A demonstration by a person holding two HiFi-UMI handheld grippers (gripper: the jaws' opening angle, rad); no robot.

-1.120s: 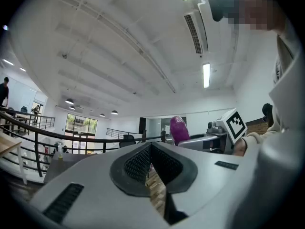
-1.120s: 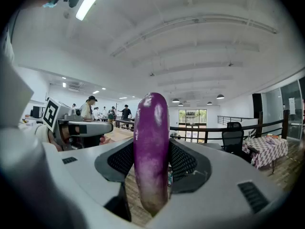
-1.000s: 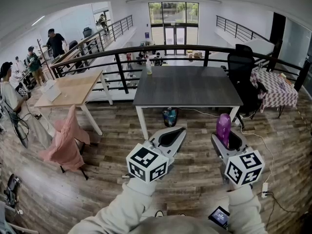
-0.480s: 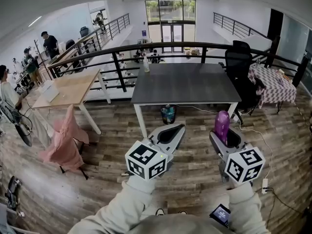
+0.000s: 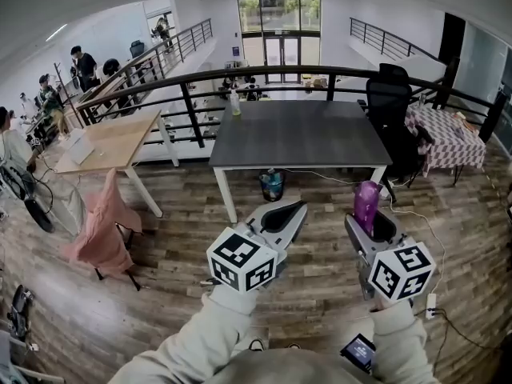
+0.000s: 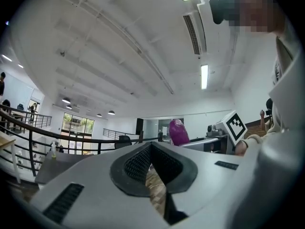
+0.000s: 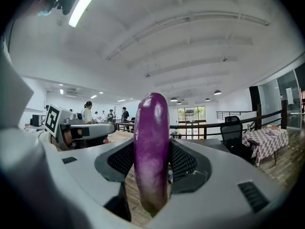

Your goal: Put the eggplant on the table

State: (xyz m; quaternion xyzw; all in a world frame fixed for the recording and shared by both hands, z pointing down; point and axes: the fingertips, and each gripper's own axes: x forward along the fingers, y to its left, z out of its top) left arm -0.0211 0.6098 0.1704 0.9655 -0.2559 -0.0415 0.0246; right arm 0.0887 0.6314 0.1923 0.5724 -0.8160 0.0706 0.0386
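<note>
A purple eggplant [image 5: 367, 204] [image 7: 151, 151] stands upright between the jaws of my right gripper [image 5: 374, 224] [image 7: 152, 161], which is shut on it. In the left gripper view the eggplant [image 6: 178, 132] shows off to the right. My left gripper [image 5: 284, 214] [image 6: 151, 168] is shut with nothing in it, its tips meeting. Both grippers hover side by side over the wooden floor, short of the near edge of the dark grey table [image 5: 300, 130], which stands ahead of them.
A spray bottle [image 5: 234, 102] stands at the table's far left corner. A black office chair [image 5: 392, 106] is at its right, a checkered-cloth table [image 5: 448, 138] beyond. A wooden desk [image 5: 112, 138] and a chair draped in pink cloth [image 5: 104, 226] stand left. A railing runs behind; people stand far left.
Both grippers have come a little nearer to the grey table, the eggplant still in the right one. The view has shifted slightly with the table sliding left.
</note>
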